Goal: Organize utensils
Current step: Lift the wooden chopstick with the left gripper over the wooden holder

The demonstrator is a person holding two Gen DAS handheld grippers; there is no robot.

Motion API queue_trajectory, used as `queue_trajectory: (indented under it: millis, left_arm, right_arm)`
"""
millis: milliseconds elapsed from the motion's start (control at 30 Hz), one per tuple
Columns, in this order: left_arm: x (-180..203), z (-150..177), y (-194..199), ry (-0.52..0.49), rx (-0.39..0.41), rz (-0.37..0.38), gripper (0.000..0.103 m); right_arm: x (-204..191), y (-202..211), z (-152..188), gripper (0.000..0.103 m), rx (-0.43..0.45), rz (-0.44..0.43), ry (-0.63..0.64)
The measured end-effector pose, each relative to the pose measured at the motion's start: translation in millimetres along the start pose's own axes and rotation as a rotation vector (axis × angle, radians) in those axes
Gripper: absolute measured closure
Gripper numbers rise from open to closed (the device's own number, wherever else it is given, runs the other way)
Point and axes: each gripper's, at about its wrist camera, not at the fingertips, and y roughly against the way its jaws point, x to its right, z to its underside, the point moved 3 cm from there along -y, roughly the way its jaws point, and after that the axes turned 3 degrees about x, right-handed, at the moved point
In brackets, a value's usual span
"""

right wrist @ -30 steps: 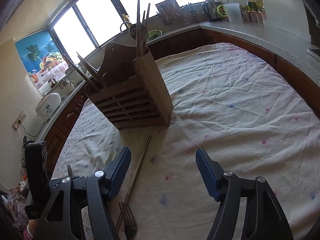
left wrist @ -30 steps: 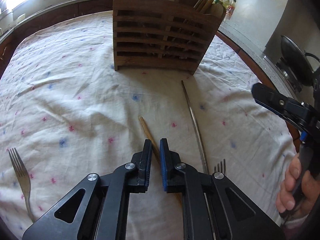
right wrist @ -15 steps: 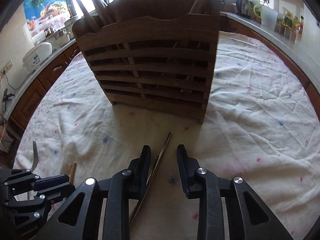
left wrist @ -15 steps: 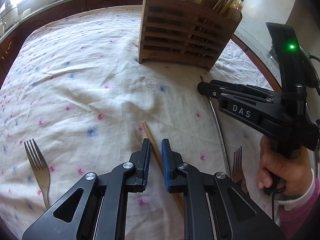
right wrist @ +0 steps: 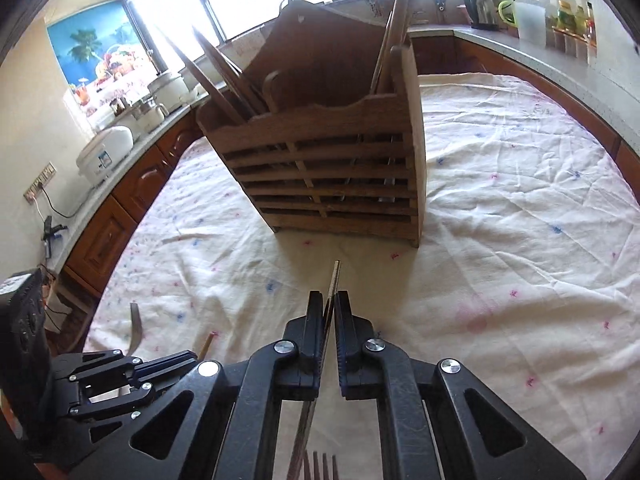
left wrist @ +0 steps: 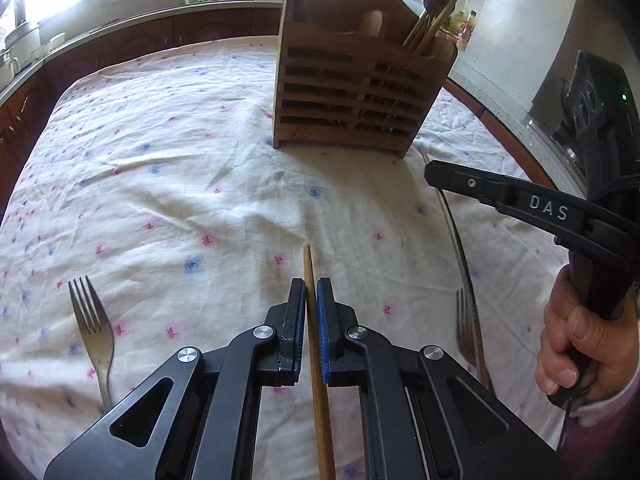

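Utensils are spread over the flowered tablecloth (left wrist: 168,168) that covers my table, the biggest thing in both views. Next in size is the slatted wooden holder (left wrist: 352,100), standing upright toward the far end of the cloth, with chopsticks and a ladle already sticking up out of its compartments.

My left gripper (left wrist: 311,292) is closed on 1 wooden chopstick (left wrist: 316,360); the blue pads press it from both sides and its tip pokes out past them toward the holder.

My right gripper (right wrist: 328,300) has just been closing and now pinches a thin metal chopstick (right wrist: 334,280), whose squared end juts out ahead of the pads, pointing at the base of the holder. In the left wrist view that same gripper reaches in from the right side, my hand (left wrist: 580,344) wrapped around its handle.

1 fork (left wrist: 94,328) lies on the cloth well to the left of my left gripper, tines pointing away from me. A second fork (left wrist: 466,320) lies on the right, just beside the metal chopstick, half hidden behind my left gripper.
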Motion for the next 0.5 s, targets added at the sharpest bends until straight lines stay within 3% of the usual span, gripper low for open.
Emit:
queue_trajectory:
  millis: [500]
  left_arm:
    - [-1.2,-20.5,124.7,0.048,0.289,0.063,0.098]
  right_arm:
    - [-20.2,109.0,-21.4,0.099,0.223,-0.074,-0.011]
